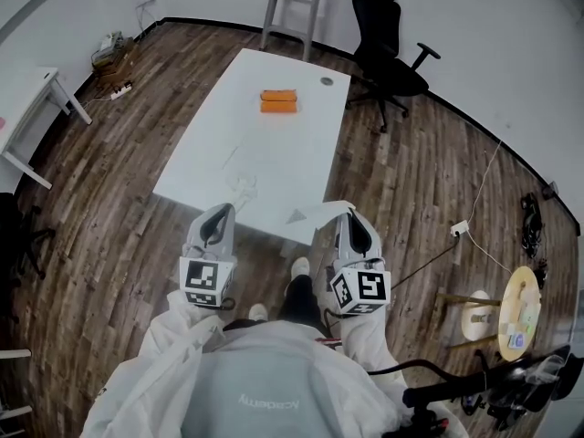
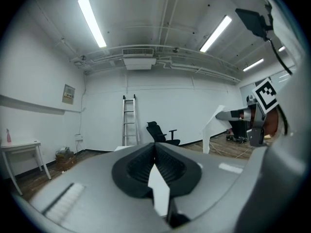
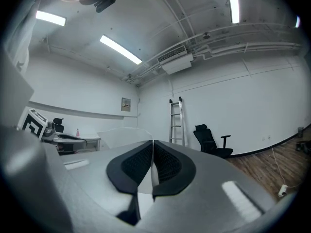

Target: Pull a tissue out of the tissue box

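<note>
Right gripper (image 1: pixel 348 215) is clamped on the white tissue (image 1: pixel 313 213), lower middle of frame; left gripper (image 1: pixel 219 215) is closed, looks empty. Orange tissue box (image 1: pixel 278 101) sits well away, upper centre, on the white table (image 1: pixel 219 153). I'd keep that pinch firm and move gently so nothing tears.

White table (image 1: pixel 274 153), wood floor (image 1: pixel 119 181), black chair (image 1: pixel 388 57), ladder (image 1: pixel 294 5), white walls (image 1: pixel 474 26)
</note>
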### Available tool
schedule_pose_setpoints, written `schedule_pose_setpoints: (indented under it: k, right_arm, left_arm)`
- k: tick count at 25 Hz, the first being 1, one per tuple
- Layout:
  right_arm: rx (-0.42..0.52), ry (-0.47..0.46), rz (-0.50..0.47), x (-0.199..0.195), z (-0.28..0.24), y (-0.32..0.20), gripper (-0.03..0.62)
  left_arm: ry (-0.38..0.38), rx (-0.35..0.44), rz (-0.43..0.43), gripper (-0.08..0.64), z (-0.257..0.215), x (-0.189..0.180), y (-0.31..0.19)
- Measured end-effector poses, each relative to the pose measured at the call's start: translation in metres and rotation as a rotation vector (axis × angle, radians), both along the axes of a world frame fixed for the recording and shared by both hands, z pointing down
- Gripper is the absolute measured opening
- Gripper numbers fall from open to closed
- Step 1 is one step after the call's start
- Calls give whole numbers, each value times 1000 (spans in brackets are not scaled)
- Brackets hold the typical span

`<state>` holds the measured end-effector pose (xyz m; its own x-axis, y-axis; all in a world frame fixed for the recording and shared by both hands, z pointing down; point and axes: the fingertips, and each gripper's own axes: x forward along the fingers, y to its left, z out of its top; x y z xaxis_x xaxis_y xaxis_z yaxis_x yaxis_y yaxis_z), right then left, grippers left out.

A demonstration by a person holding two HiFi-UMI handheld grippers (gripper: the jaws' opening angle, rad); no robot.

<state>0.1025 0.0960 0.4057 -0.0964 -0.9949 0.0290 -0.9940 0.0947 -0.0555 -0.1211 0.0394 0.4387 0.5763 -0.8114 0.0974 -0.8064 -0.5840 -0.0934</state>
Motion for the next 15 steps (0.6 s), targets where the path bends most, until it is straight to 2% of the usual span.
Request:
schedule_pose_setpoints:
  k: [15]
  right_arm:
    - [-41, -5, -5, -16, 7, 24, 2]
  left_arm:
    - [-2, -37, 9, 0, 6, -12, 25]
